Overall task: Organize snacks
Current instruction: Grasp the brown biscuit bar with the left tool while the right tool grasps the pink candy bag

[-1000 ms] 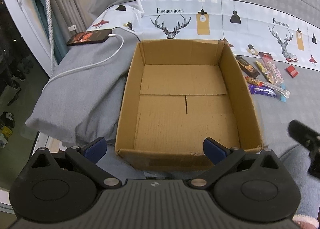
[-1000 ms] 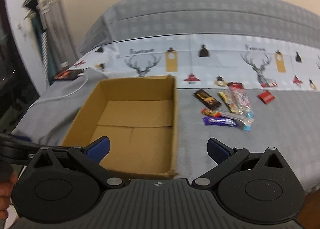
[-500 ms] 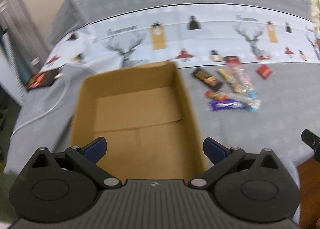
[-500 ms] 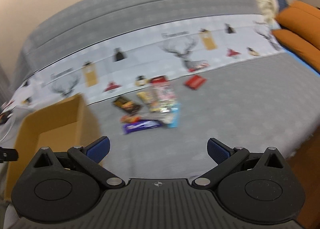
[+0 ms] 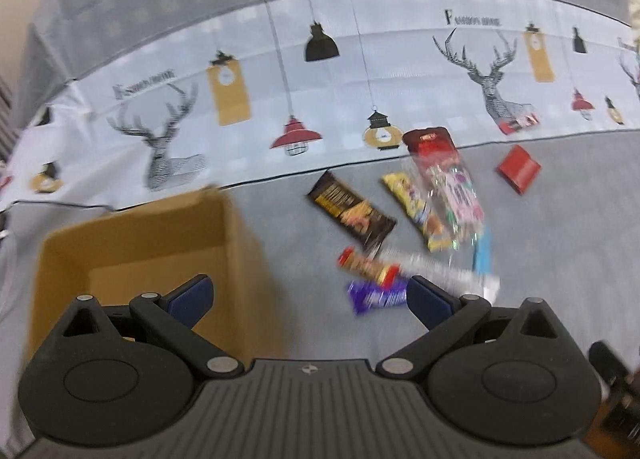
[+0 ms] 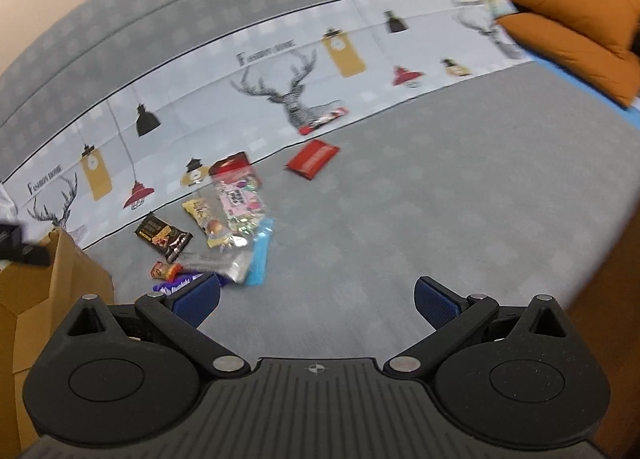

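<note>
Several snacks lie on the grey bed cover right of an open cardboard box (image 5: pixel 132 255): a dark brown chocolate bar (image 5: pixel 351 211), a yellow packet (image 5: pixel 416 211), a clear candy bag (image 5: pixel 448 179), a purple bar (image 5: pixel 378 295), a red-orange bar (image 5: pixel 368 265) and a red packet (image 5: pixel 519 169). My left gripper (image 5: pixel 308 295) is open and empty, just short of the purple bar. My right gripper (image 6: pixel 316 299) is open and empty over bare cover, with the snack pile (image 6: pixel 224 227), the red packet (image 6: pixel 313 158) and the box (image 6: pixel 44 287) to its left.
A deer-and-lamp printed band (image 5: pixel 360 91) crosses the bed behind the snacks. Orange pillows (image 6: pixel 576 23) lie at the far right. The bed's edge (image 6: pixel 600 259) runs down the right side. The other gripper's black tip (image 6: pixel 20 247) shows over the box.
Both grippers have swung right, away from the box and towards the snacks. The box has slid to the left edge of both views. Both stay open.
</note>
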`<state>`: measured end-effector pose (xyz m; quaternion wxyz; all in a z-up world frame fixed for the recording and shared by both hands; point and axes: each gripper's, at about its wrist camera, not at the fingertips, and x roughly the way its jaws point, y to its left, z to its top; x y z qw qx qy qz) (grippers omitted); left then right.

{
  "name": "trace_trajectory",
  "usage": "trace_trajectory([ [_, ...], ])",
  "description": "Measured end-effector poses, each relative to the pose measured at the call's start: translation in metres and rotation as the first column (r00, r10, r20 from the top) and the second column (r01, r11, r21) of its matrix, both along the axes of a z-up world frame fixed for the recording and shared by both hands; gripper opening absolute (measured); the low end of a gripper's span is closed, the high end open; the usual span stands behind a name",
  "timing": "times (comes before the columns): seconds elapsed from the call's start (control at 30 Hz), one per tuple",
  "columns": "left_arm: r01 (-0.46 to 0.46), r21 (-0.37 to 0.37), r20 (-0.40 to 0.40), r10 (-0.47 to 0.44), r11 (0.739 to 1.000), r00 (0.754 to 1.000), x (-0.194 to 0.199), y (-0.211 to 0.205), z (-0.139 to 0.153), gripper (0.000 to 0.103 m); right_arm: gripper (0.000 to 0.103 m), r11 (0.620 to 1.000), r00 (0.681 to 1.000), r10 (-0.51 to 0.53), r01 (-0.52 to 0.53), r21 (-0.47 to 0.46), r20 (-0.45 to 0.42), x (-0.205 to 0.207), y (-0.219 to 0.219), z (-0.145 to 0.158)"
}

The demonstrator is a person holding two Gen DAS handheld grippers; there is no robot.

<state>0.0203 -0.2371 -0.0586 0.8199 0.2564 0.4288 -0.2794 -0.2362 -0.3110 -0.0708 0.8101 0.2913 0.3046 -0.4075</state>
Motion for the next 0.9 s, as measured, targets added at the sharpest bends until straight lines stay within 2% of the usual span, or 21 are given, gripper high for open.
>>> trace_trajectory([
  [0.2, -0.054, 0.043, -0.084, 0.057, 0.998, 0.995, 0.062, -0.069, -0.059, 0.103, 0.103, 0.988, 0.989, 0.150, -0.150, 0.028, -0.003, 0.081, -0.065, -0.041],
  [0.4, -0.164, 0.080, -0.161, 0.175, 0.983, 0.971, 0.119, -0.094, -0.115, 0.103, 0.103, 0.956, 0.960, 0.278, -0.276, 0.096, -0.011, 0.151, -0.105, -0.094],
  [0.57, -0.184, 0.064, -0.217, 0.194, 0.981, 0.957, 0.140, -0.104, -0.139, 0.103, 0.103, 0.949, 0.952, 0.304, -0.299, 0.101, -0.036, 0.192, -0.119, -0.121],
  [0.73, -0.208, 0.092, -0.256, 0.225, 0.974, 0.940, 0.150, -0.106, -0.159, 0.103, 0.103, 0.947, 0.946, 0.314, -0.307, 0.089, -0.077, 0.219, -0.126, -0.138],
  [0.83, -0.212, 0.106, -0.289, 0.234, 0.972, 0.928, 0.156, -0.102, -0.172, 0.103, 0.103, 0.956, 0.951, 0.289, -0.282, 0.079, -0.106, 0.227, -0.132, -0.148],
  [0.9, -0.225, 0.076, -0.314, 0.238, 0.971, 0.919, 0.160, -0.095, -0.174, 0.103, 0.103, 0.970, 0.964, 0.238, -0.231, 0.072, -0.117, 0.224, -0.139, -0.152],
])
